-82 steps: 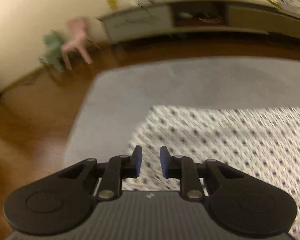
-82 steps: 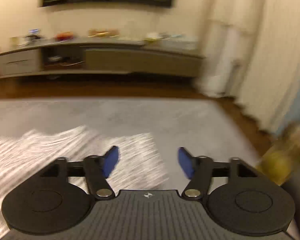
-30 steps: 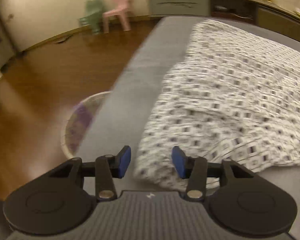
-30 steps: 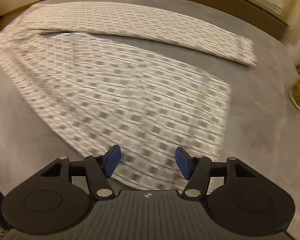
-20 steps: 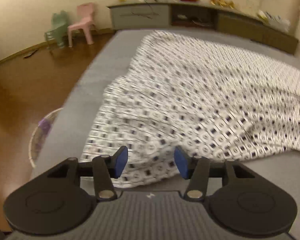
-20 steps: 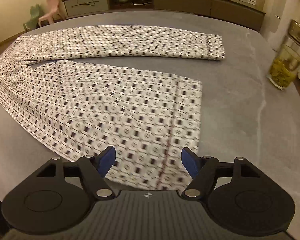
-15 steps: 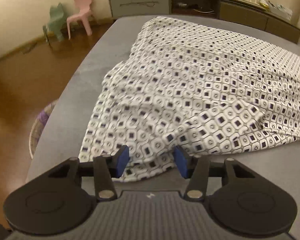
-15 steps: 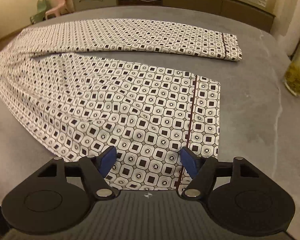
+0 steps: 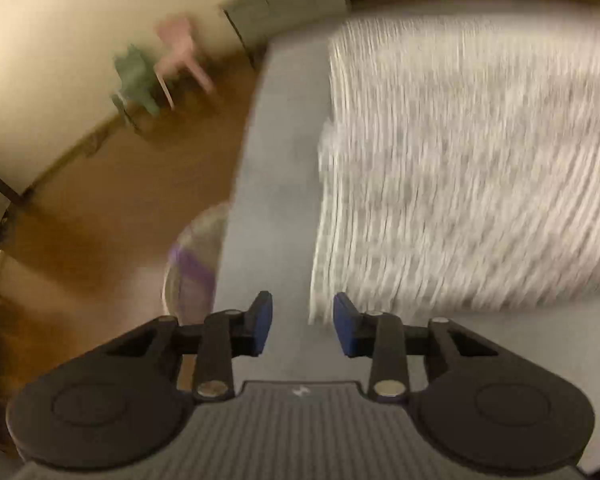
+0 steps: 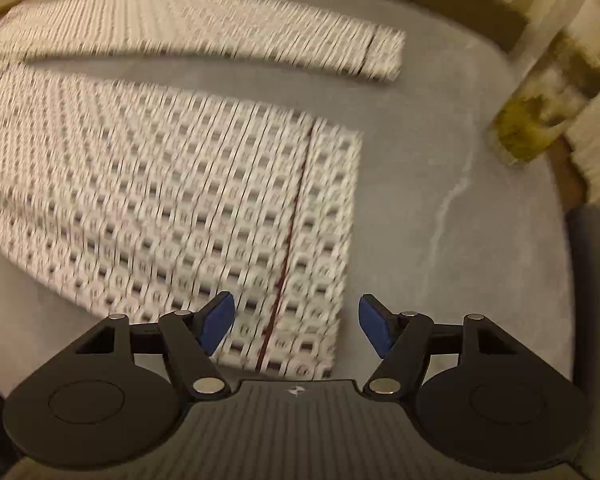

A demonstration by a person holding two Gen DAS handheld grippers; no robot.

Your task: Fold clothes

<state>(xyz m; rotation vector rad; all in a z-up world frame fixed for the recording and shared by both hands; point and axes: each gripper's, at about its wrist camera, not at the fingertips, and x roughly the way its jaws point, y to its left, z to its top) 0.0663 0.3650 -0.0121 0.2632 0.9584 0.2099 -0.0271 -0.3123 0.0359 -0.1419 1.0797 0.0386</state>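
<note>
Patterned trousers (image 10: 172, 200) lie spread flat on the grey surface (image 10: 440, 184), two legs apart with a strip of bare grey between them; the nearer leg's hem, marked by a dark red stripe, sits directly ahead of the right tongs (image 10: 296, 324), which are spread wide and hold nothing. Left tongs (image 9: 302, 328) also spread and empty, over bare grey just beside the cloth's near left corner, with the surface edge, a wood floor (image 9: 100, 200) and a round basket (image 9: 196, 256) below to the left. Both views motion-blurred; a jar (image 10: 540, 120) with yellowish contents stands at the far right, well apart from the trousers.
</note>
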